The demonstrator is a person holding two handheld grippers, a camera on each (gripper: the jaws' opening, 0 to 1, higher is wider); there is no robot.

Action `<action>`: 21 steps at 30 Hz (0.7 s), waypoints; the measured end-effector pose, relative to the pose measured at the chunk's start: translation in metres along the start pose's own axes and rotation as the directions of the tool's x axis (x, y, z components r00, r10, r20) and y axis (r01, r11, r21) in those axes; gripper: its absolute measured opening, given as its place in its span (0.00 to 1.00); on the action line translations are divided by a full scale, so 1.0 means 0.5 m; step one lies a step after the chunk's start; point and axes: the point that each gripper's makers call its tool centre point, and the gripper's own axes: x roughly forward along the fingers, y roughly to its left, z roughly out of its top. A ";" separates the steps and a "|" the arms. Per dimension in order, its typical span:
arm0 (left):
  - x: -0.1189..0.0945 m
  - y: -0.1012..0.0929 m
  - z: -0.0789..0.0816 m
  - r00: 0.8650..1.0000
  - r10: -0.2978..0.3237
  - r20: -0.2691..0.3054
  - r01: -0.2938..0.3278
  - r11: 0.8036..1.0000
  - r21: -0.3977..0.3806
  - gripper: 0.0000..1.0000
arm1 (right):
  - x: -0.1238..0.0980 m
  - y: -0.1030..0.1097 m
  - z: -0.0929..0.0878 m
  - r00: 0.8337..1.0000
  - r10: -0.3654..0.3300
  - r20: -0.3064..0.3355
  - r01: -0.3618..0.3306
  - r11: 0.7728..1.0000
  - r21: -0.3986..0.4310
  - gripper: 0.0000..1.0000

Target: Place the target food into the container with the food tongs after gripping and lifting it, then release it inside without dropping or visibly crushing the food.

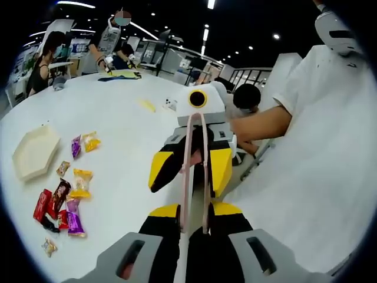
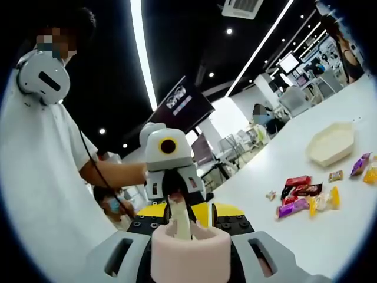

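Observation:
Pink food tongs (image 1: 194, 177) run between my two grippers, which face each other above the white table's (image 1: 126, 127) edge. My left gripper (image 1: 194, 210) is shut on the tongs' two thin arms. My right gripper (image 1: 191, 171) closes on their far end, which looms as a thick pink block (image 2: 189, 256) in the right gripper view between the right gripper's (image 2: 189, 215) jaws. The left gripper (image 2: 177, 197) faces it there. Several wrapped snacks (image 1: 66, 200) (image 2: 306, 197) lie loose on the table. A cream hexagonal container (image 1: 35, 153) (image 2: 333, 144) sits beyond them.
A person in a white shirt (image 1: 318, 153) (image 2: 35, 177) stands close at the table's edge, forearms (image 1: 265, 124) reaching to the grippers. Other people (image 1: 47, 59) work at the table's far side. Bare table (image 2: 336, 236) surrounds the snacks.

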 end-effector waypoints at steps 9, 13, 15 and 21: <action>0.002 -0.002 0.011 1.000 -0.001 0.000 0.001 1.000 0.007 0.17 | 0.008 0.009 -0.001 1.000 0.008 -0.019 -0.008 1.000 -0.009 0.28; 0.002 -0.006 0.017 1.000 -0.009 -0.002 0.009 1.000 0.017 0.17 | 0.006 0.016 -0.005 1.000 0.015 -0.022 -0.015 1.000 -0.006 0.27; 0.001 -0.007 0.019 1.000 -0.012 0.000 0.012 1.000 0.009 0.18 | 0.005 0.015 -0.004 1.000 0.015 -0.017 -0.015 1.000 -0.001 0.27; -0.003 -0.007 0.019 1.000 -0.010 0.009 0.010 1.000 -0.002 0.22 | 0.002 0.020 -0.003 1.000 0.021 -0.012 -0.021 0.999 0.033 0.24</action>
